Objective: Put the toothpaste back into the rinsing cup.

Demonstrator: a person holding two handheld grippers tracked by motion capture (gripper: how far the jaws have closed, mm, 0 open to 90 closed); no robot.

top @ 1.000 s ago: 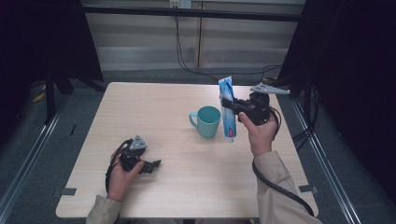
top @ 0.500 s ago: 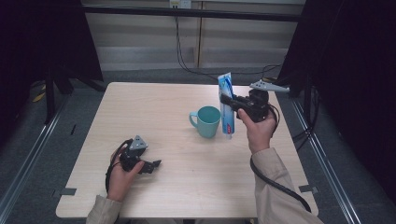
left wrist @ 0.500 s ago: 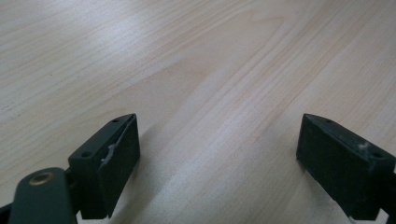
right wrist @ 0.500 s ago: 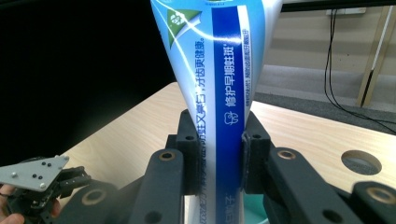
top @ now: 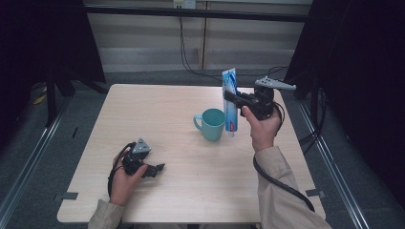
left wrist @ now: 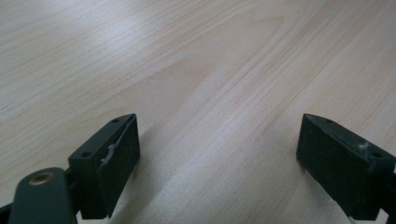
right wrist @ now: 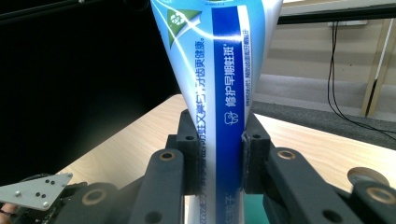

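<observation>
My right gripper is shut on a blue and white toothpaste tube and holds it upright above the table, cap end down, just right of a teal mug. In the right gripper view both pads squeeze the tube at its middle, with a sliver of teal showing below. My left gripper rests low on the wooden table at the front left. Its jaws stand open over bare wood, as the left gripper view shows.
The mug stands near the table's middle with its handle to the left. Black curtains hang at both sides, and cables run down the back wall. A metal rail runs along the floor at the left.
The right hand has shifted the tube slightly toward the back of the table. The left hand has kept still.
</observation>
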